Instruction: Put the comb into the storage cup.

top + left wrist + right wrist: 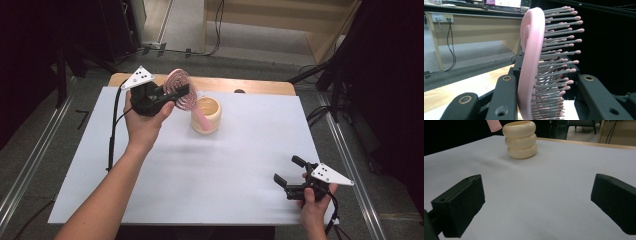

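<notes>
At the left of the high view, the left gripper [175, 94] is grasping a pink hairbrush [181, 89] by its head, holding it raised above the table [210, 160] with the handle slanting down toward the cup [206, 115]. In the left gripper view the jaws are clenching the brush head [531, 62] between them, its back pressing on one pad and its ball-tipped bristles pointing toward the other. The cup, a cream holder with three ribbed rings, is standing upright near the far edge of the table; the handle's tip is hanging at its rim, and whether it is reaching inside cannot be told. In the right gripper view the cup [520, 140] is showing no label or writing, and the pink tip [493, 125] is hovering just beside its rim. To the right, a wide stretch of bare white surface is lying open. Near the front right corner, the right gripper [288, 172] is resting low, jaws released and spread apart, well away from the cup.
</notes>
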`<state>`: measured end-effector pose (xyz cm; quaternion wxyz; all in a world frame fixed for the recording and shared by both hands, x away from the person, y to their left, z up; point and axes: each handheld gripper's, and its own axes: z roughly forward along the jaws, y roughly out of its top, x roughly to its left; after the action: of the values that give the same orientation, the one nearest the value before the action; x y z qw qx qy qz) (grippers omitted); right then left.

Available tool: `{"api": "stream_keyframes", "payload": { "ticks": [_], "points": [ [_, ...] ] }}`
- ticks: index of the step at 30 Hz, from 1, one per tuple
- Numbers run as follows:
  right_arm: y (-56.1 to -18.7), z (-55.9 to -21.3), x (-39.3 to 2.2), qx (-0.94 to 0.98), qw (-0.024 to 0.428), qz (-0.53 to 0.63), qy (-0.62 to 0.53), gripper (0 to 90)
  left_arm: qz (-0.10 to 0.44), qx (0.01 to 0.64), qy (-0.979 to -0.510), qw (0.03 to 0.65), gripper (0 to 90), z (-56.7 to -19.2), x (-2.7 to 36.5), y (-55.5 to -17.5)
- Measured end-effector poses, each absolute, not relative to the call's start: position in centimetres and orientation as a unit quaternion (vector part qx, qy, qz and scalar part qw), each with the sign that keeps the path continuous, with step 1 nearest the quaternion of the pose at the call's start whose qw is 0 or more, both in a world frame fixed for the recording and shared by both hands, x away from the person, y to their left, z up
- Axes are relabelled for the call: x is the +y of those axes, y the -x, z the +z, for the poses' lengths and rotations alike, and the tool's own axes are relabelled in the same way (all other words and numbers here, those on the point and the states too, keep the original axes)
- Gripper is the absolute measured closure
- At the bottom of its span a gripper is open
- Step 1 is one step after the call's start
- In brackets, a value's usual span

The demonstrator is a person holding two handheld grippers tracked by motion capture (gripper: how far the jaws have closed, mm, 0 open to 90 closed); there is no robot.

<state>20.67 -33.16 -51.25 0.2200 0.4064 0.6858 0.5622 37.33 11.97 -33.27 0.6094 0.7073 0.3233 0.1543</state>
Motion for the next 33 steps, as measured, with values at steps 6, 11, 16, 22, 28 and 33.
{"api": "stream_keyframes", "payload": {
  "ticks": [6,11,16,22,28,33],
  "points": [
    [-20.7,-51.3,-33.2,0.686,0.220,0.563,-0.404,0.0,0.157,0.321,-0.710,0.607,65.1,-32.9,11.6,-37.8],
    [-20.8,-51.3,-33.1,0.686,0.220,0.563,-0.404,0.0,0.155,0.319,-0.710,0.608,65.1,-32.6,11.3,-38.2],
    [-20.8,-51.3,-33.1,0.688,0.219,0.563,-0.402,0.0,0.157,0.318,-0.707,0.611,65.2,-32.2,11.1,-38.6],
    [-20.8,-51.4,-33.1,0.688,0.216,0.563,-0.403,0.0,0.154,0.325,-0.702,0.615,65.2,-32.2,10.9,-39.3],
    [-20.8,-51.4,-33.1,0.688,0.215,0.564,-0.403,0.0,0.155,0.330,-0.699,0.615,65.2,-32.3,10.9,-39.9],
    [-20.9,-51.4,-33.1,0.688,0.215,0.564,-0.402,0.0,0.159,0.332,-0.698,0.615,65.2,-32.2,10.9,-40.1]
  ]
}}
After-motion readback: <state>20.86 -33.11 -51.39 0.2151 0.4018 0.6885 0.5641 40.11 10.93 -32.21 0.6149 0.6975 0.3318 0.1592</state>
